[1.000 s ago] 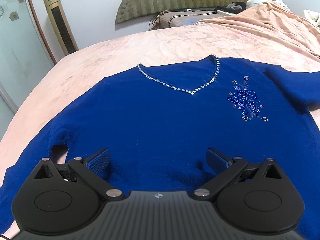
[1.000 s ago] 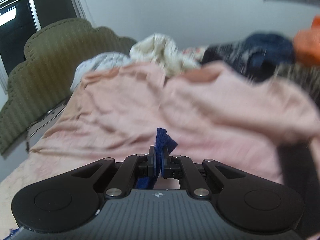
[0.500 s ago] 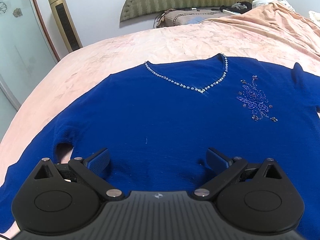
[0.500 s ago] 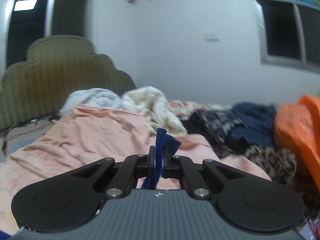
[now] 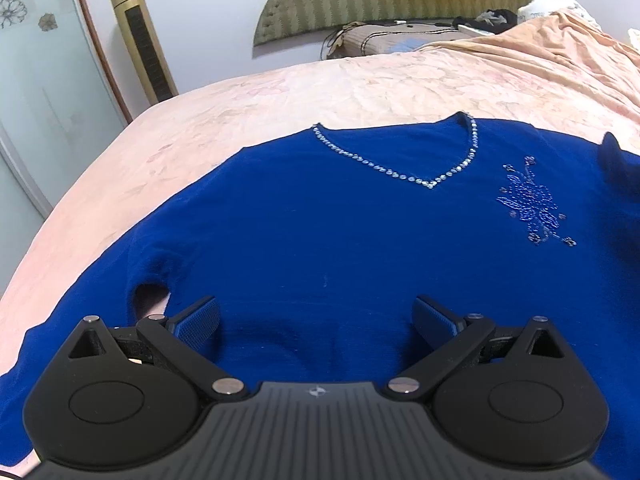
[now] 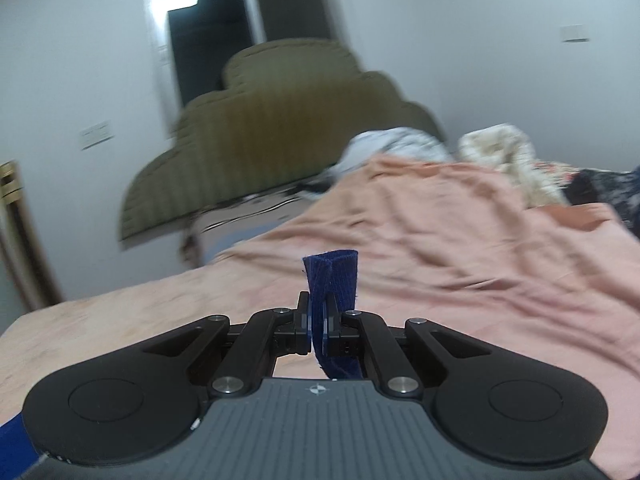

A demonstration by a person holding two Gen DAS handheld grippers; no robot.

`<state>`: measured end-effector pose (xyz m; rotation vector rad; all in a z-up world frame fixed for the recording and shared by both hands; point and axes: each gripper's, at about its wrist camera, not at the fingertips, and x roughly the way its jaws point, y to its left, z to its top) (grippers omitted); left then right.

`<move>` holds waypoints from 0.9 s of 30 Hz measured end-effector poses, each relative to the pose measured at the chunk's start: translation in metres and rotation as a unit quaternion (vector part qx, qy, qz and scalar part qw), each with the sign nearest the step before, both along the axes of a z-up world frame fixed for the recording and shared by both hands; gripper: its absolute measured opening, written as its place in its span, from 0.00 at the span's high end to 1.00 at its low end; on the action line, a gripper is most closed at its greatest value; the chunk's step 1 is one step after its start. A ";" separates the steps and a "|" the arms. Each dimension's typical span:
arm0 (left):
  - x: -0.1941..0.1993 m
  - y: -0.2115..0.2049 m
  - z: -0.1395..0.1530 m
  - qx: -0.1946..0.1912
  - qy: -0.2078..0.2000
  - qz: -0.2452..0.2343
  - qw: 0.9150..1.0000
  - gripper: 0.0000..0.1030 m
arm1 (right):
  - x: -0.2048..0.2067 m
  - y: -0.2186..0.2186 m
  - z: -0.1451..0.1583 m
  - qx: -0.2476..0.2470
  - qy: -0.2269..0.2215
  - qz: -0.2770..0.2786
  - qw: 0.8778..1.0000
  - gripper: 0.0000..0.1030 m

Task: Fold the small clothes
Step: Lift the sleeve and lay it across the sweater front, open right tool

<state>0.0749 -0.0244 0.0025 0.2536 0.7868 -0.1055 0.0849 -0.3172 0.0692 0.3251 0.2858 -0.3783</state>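
Bed with pink crumpled bedspread (image 5: 320, 92), olive padded scalloped headboard (image 6: 280, 128) at far end. Royal-blue knit V-neck sweater (image 5: 340, 240) spread flat, front up, across the bed; rhinestone trim along neckline (image 5: 432, 184), beaded flower motif (image 5: 532, 204) on chest. Gold tower fan (image 5: 142, 40) against wall. Heap of mixed clothes (image 6: 500, 156) beyond the peach blanket. Left tool (image 5: 316, 320) low over sweater's lower part, jaws wide, holding nothing. Right tool (image 6: 319, 322) raised, pinched tight on a blue sweater fold (image 6: 332, 280). No legible writing.
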 end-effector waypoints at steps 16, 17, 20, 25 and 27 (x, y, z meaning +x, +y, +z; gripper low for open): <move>0.002 0.024 -0.001 -0.012 0.007 0.022 1.000 0.00 | 0.054 0.131 -0.010 0.021 0.027 0.150 0.988 0.92; 0.002 0.026 -0.001 -0.010 0.006 0.023 1.000 0.00 | 0.058 0.138 -0.011 0.022 0.030 0.157 0.987 0.92; 0.000 0.032 0.000 -0.007 0.002 0.028 1.000 0.00 | 0.068 0.156 -0.015 0.026 0.039 0.176 0.983 0.92; 0.001 0.039 -0.001 -0.011 0.005 0.035 0.999 0.00 | 0.082 0.179 -0.018 0.038 0.048 0.199 0.978 0.92; 0.001 0.041 -0.001 -0.011 0.007 0.037 0.999 0.00 | 0.088 0.186 -0.020 0.043 0.052 0.208 0.976 0.92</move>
